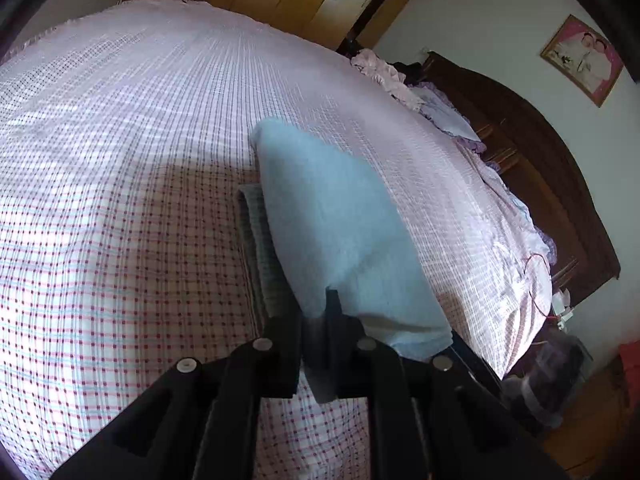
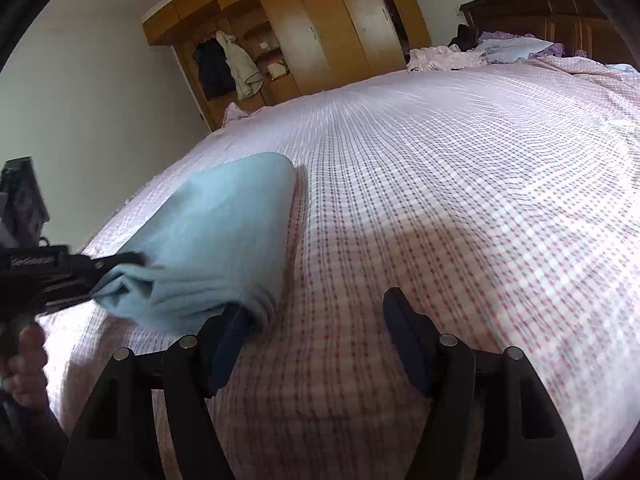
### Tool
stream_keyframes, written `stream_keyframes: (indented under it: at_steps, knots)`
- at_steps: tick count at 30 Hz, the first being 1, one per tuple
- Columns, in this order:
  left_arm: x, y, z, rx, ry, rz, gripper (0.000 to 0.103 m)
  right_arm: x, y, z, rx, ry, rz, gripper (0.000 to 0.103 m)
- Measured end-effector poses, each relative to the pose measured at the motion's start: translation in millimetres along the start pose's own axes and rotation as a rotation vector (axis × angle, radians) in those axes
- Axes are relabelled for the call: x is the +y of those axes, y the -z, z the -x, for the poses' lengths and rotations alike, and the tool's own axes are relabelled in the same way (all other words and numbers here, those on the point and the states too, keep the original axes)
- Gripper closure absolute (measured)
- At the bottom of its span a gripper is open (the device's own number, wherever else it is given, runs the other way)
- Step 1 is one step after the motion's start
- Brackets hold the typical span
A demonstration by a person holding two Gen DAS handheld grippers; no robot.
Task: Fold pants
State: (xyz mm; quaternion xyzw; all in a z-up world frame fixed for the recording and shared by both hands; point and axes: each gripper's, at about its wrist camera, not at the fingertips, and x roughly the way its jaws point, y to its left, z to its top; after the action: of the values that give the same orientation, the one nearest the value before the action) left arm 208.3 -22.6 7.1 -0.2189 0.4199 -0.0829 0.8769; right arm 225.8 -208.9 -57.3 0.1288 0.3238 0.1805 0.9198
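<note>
The light blue pants [image 1: 340, 224] are folded into a narrow bundle on the pink checked bed [image 1: 120, 160]. My left gripper [image 1: 316, 316] is shut on the near end of the bundle and holds it slightly raised. In the right wrist view the pants [image 2: 212, 232] lie at the left, with the left gripper [image 2: 100, 272] clamped on their near end. My right gripper [image 2: 320, 312] is open and empty, just right of the pants, its left finger [image 2: 228, 344] touching the fabric edge.
A wooden wardrobe [image 2: 320, 28] with hanging clothes stands past the bed's far side. Crumpled bedding and pillows [image 1: 420, 92] lie by the dark wooden headboard [image 1: 540, 160]. A framed picture [image 1: 582, 60] hangs on the wall.
</note>
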Motion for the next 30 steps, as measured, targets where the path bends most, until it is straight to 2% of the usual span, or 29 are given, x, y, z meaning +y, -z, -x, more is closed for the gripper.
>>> stream_keyframes:
  at_steps: [2,3,6,8,10,11,12,13,15,18,21,26,30]
  knots:
    - [-1.9,-4.2,0.5,-0.031,-0.005,-0.009,0.092,-9.5,-4.4,13.4,-0.025,0.054,-0.039,0.043]
    - [-1.8,-6.5,0.4,-0.034,-0.002,-0.012,0.090,-14.3,-7.7,20.6,-0.044,0.052,-0.066,0.043]
    - [-0.4,-9.5,17.4,-0.059,0.002,0.012,0.088,-21.4,-29.7,23.3,-0.057,-0.038,-0.093,0.043]
    - [-8.8,-11.4,38.0,-0.111,-0.017,-0.012,0.087,-11.9,-48.0,18.8,-0.061,-0.130,-0.050,0.051]
    - [-27.4,-17.0,50.8,-0.140,-0.008,-0.065,0.085,9.6,-63.2,11.3,-0.063,-0.203,0.031,0.069]
    - [-35.0,-19.7,51.8,-0.141,0.004,-0.085,0.084,18.9,-68.1,6.5,-0.051,-0.238,0.064,0.073]
    - [-43.9,-21.6,48.0,-0.135,0.020,-0.102,0.083,26.2,-70.4,1.5,-0.038,-0.264,0.091,0.083]
    - [-50.3,-23.1,40.9,-0.118,0.029,-0.115,0.083,34.2,-70.2,-6.0,-0.020,-0.277,0.122,0.091]
    - [-56.4,-20.0,17.4,-0.045,0.016,-0.116,0.084,43.5,-62.4,-23.6,0.044,-0.283,0.154,0.098]
    - [-52.2,3.5,-9.7,0.065,-0.036,-0.126,0.087,42.9,-36.9,-32.8,0.116,-0.292,0.154,0.099]
    - [-43.6,26.8,-7.9,0.071,-0.039,-0.138,0.087,27.6,-13.1,-21.8,0.118,-0.322,0.121,0.099]
    - [-35.3,32.2,1.8,0.086,-0.033,-0.096,0.091,27.3,-25.4,-21.0,0.148,-0.312,0.117,0.100]
    - [-47.8,9.1,28.8,0.010,-0.018,-0.119,0.088,37.3,-54.3,-15.1,0.095,-0.334,0.123,0.100]
